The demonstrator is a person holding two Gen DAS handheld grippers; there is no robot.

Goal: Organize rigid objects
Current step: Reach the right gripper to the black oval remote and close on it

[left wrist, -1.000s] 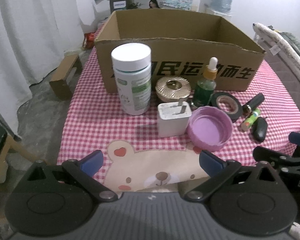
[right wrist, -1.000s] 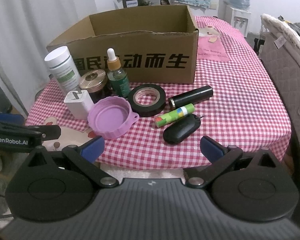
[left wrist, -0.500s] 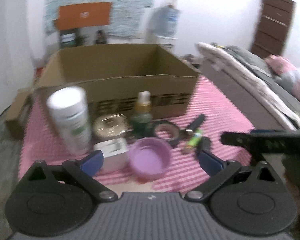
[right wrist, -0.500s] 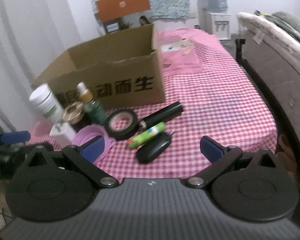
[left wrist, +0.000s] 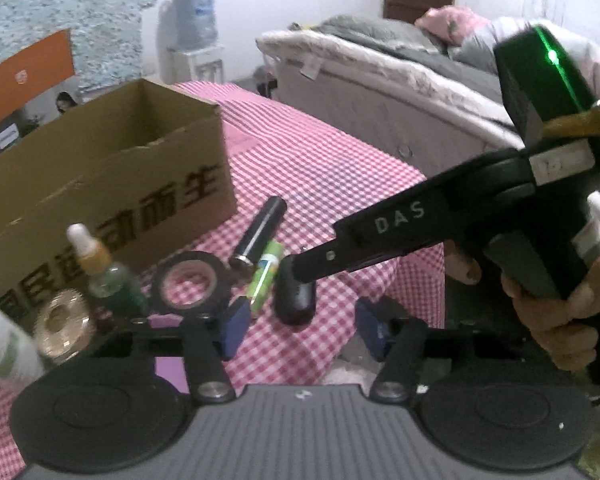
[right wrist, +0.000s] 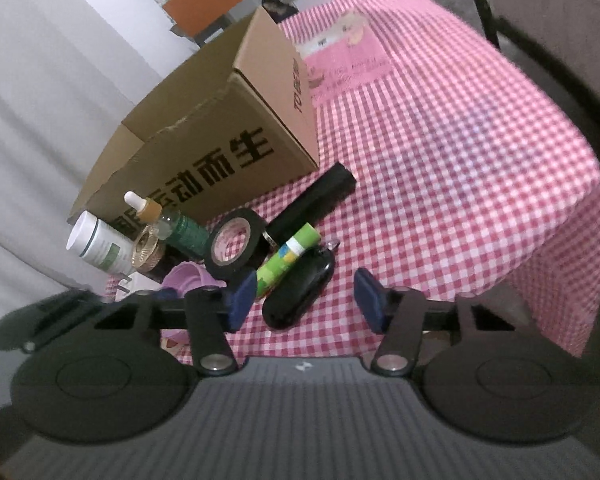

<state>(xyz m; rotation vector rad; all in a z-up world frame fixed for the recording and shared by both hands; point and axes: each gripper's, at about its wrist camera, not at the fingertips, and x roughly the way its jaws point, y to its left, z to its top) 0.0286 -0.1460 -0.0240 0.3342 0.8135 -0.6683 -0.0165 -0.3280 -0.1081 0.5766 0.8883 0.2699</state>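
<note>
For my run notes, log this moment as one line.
left gripper: closing, nothing gripped | right gripper: closing beside black oval key fob, no grip | open brown cardboard box: nothing visible inside

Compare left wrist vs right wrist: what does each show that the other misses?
Left wrist only: the right gripper seen from outside, jaws closing beside the black oval object, the hand holding it, and a bed.

Right wrist only: the purple lid.

Both: cardboard box, black tape roll, dropper bottle, black tube, green stick.
</note>
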